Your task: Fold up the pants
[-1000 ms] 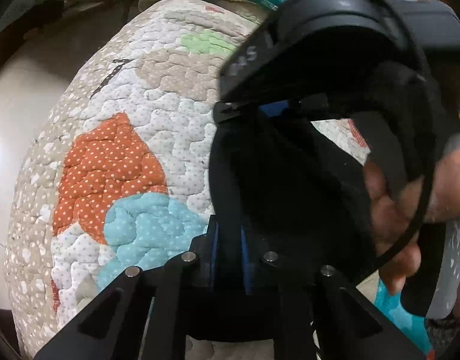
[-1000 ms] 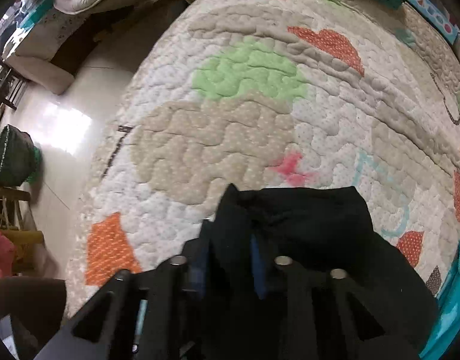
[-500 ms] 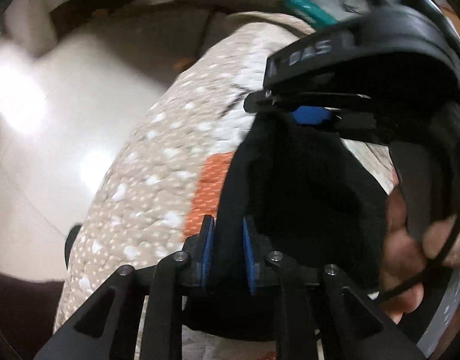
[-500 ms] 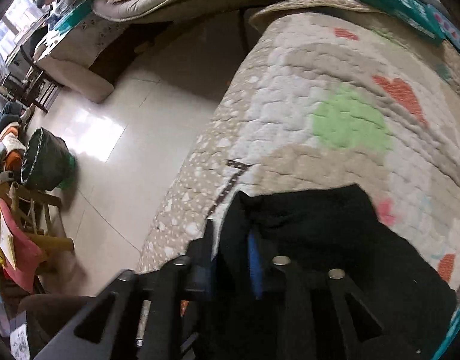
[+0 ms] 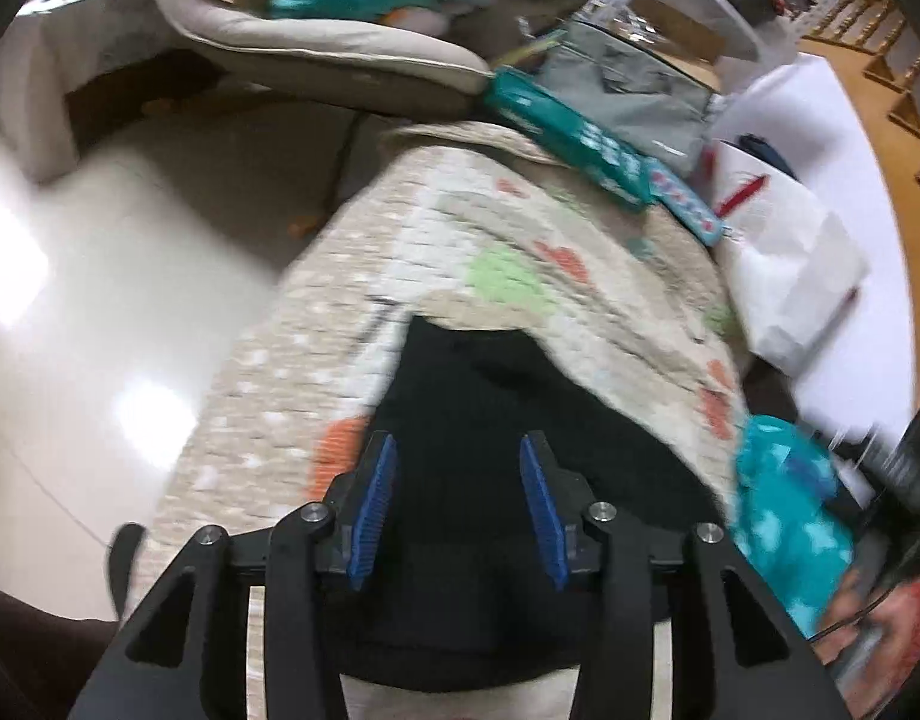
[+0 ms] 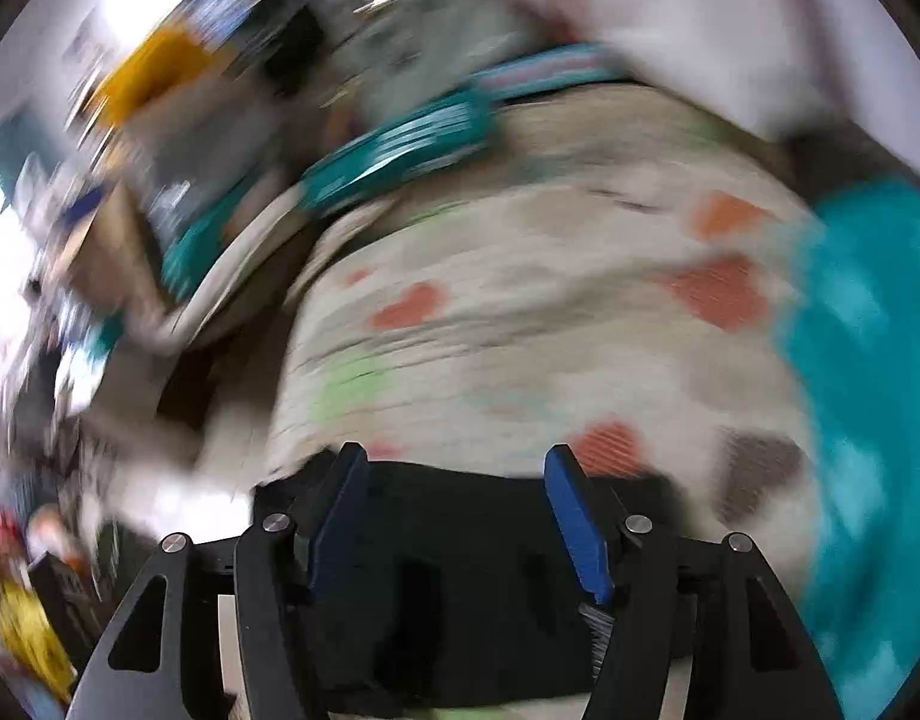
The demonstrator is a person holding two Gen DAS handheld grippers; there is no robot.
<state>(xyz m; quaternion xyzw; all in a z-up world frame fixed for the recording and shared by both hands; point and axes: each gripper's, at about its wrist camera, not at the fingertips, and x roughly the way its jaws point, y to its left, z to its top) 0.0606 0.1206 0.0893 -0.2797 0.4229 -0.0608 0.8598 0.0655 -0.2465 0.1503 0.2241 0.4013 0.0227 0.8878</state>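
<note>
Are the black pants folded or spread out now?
Folded: the black pants lie as one compact block on the quilt, no legs trailing.

A glossy pale tiled floor (image 5: 118,276) reflects bright patches of light. A beige cushioned sofa (image 5: 316,48) stands at the back (piled with teal and grey clutter). A patchwork quilt (image 5: 520,252) covers the work surface; wooden furniture (image 5: 880,60) sits at far right.
</note>
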